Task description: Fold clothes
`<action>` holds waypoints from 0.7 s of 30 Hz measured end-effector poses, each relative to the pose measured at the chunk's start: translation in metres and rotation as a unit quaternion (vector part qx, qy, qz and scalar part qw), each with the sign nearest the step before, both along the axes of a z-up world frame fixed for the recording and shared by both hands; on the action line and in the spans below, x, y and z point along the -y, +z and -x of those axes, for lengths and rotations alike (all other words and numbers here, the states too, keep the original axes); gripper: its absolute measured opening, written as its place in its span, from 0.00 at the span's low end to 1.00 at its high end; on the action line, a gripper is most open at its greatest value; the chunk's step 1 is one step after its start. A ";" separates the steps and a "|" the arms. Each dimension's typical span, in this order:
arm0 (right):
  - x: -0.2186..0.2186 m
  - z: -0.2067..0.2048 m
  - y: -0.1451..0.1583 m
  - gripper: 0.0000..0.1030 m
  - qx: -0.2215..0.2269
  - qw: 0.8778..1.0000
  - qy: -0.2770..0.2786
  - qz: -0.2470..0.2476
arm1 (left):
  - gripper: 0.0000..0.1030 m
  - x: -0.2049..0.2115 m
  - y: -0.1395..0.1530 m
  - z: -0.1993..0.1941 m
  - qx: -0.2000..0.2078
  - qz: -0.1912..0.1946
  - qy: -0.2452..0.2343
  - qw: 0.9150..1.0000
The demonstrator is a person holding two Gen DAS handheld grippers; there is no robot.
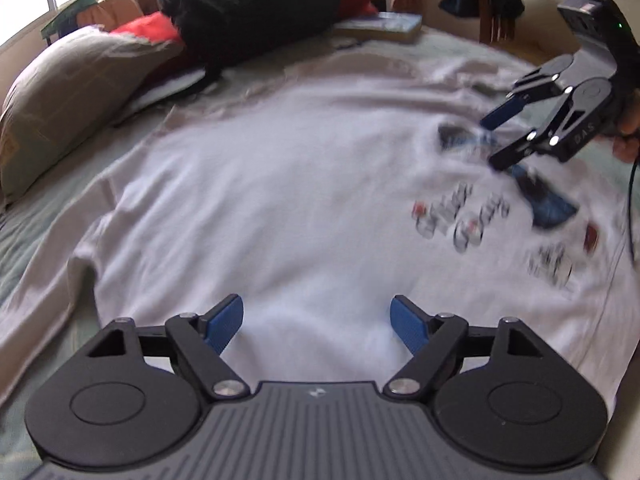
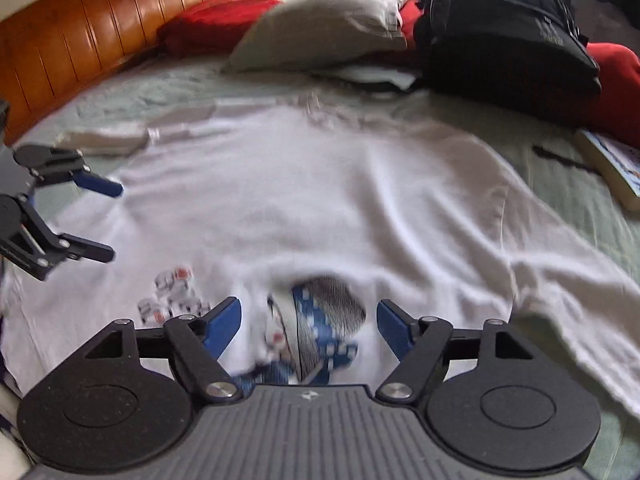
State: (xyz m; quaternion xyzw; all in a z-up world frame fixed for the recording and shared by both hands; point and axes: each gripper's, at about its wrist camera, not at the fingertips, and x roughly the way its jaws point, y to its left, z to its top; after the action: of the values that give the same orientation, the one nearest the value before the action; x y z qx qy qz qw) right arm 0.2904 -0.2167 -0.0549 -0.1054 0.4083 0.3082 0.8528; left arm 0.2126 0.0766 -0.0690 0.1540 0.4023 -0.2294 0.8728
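Observation:
A white T-shirt (image 1: 280, 200) with a blue, black and red print (image 1: 548, 200) lies spread on the green bedsheet; it also shows in the right wrist view (image 2: 320, 200), its print (image 2: 324, 320) bunched near my right jaws. My left gripper (image 1: 318, 324) is open and empty, hovering over the shirt's plain part. My right gripper (image 2: 310, 328) is open and empty above the print. In the left wrist view the right gripper (image 1: 494, 140) hangs open over the print. In the right wrist view the left gripper (image 2: 110, 222) is open at the shirt's left edge.
A grey pillow (image 1: 68, 100), a black backpack (image 1: 248, 12) and red cloth (image 2: 224, 16) lie at the bed's head. A book (image 2: 616, 168) lies beside the shirt. A wooden headboard (image 2: 80, 28) bounds the bed. A folded grey cloth (image 2: 108, 140) lies by the shirt.

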 end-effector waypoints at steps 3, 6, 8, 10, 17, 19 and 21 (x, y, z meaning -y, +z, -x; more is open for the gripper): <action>0.031 0.016 -0.013 0.81 -0.004 1.000 -0.029 0.000 | 0.84 -0.031 -0.006 0.021 -0.017 0.020 0.030 0.999; 0.056 0.043 -0.013 0.93 -0.015 0.997 -0.074 0.031 | 0.86 -0.056 -0.003 0.047 -0.023 0.018 0.046 0.999; 0.067 0.061 -0.010 0.93 -0.018 0.994 -0.102 0.044 | 0.86 -0.058 0.005 0.060 -0.016 0.006 0.047 0.999; 0.070 0.079 0.001 0.93 -0.007 0.992 -0.120 0.032 | 0.85 -0.049 0.018 0.070 0.012 -0.026 0.036 0.999; 0.000 0.106 0.029 0.94 0.054 0.991 -0.118 -0.023 | 0.86 0.018 0.031 0.069 0.095 -0.041 -0.034 0.994; -0.017 0.104 0.018 0.94 0.055 0.989 -0.139 -0.017 | 0.86 0.029 0.023 0.065 0.096 -0.036 -0.030 0.994; -0.025 0.099 0.003 0.94 0.044 0.985 -0.167 -0.015 | 0.86 0.034 0.012 0.062 0.088 -0.030 -0.021 0.995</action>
State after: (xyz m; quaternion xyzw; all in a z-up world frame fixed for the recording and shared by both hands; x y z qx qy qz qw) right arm 0.1916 -0.1915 -0.0516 -0.0363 0.3778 0.1632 0.9107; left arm 0.1503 0.0423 -0.0570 0.2082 0.3271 -0.2210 0.8949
